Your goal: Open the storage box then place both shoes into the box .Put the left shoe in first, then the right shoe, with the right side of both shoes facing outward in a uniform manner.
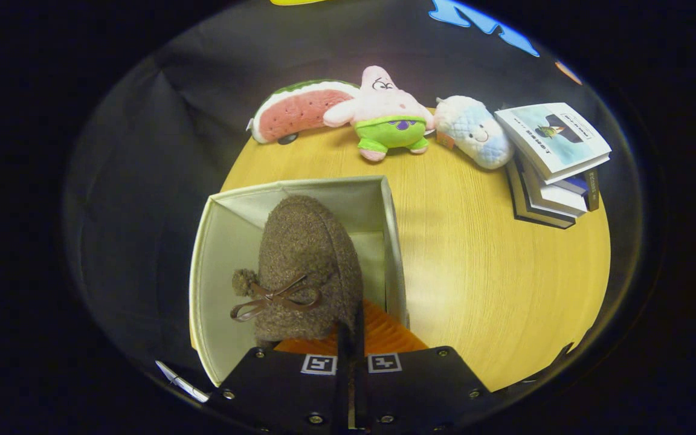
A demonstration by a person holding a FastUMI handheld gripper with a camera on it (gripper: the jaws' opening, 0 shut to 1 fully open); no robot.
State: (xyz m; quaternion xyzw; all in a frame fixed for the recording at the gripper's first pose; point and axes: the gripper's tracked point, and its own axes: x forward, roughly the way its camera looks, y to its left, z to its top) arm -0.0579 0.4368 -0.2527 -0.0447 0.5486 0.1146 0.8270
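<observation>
We are holding a brown shoe [306,266] with the gripper [351,338], and we are carrying it over the open storage box [227,241]. The fingers are standing very narrow, almost together, and they seem to be pinching the rim of the shoe at its heel end, just ahead of the fingertips (the exact contact is partly hidden, so this is our judgement). The toe is pointing away from the fingers, toward the far wall of the box.

To do this step well, we are thinking that the shoe should go down slowly and straight, close to one side wall, so that room is left for the second shoe. We should not loosen the fingers before the sole is resting on the bottom, because the grip is only on a thin edge and the shoe may swing or tip. We cannot tell from here whether this is the left or the right shoe.

The shoe is looking soft and fuzzy, of a woolly fabric, with a small pompom and a thin ribbon bow on top. The box has pale fabric walls. Well beyond the fingers, on the wooden table [493,272], some plush toys [390,118] and a pile of books [550,160] are lying.
</observation>
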